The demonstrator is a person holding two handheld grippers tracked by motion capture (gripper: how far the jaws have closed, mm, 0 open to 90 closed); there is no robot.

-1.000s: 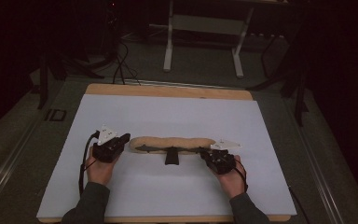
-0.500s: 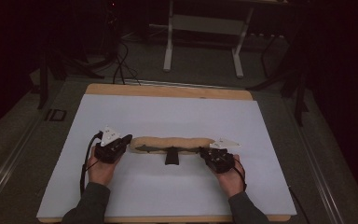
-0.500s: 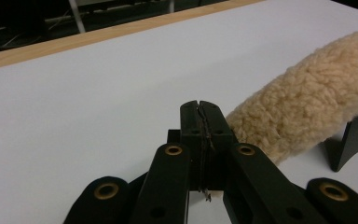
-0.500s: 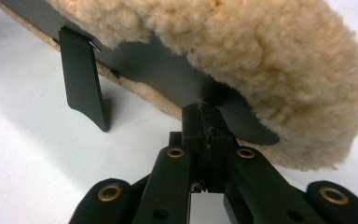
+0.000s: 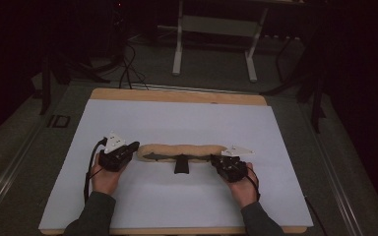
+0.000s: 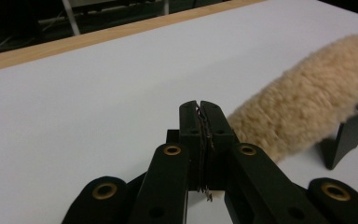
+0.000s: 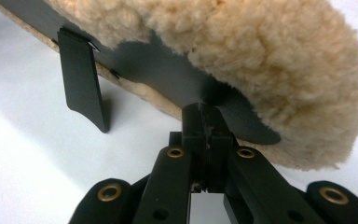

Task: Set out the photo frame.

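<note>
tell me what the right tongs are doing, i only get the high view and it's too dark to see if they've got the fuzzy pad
observer: The right tongs are shut, tips against the edge of a dark sheet lining the fleece pad. Whether they pinch it I can't tell.
operator: and the left ones
observer: The left tongs are shut too, with the pad beside them, not between them.
operator: what's the black bit in the middle
observer: A flat black tab hanging from the dark sheet, reaching down toward the white table surface.
</note>
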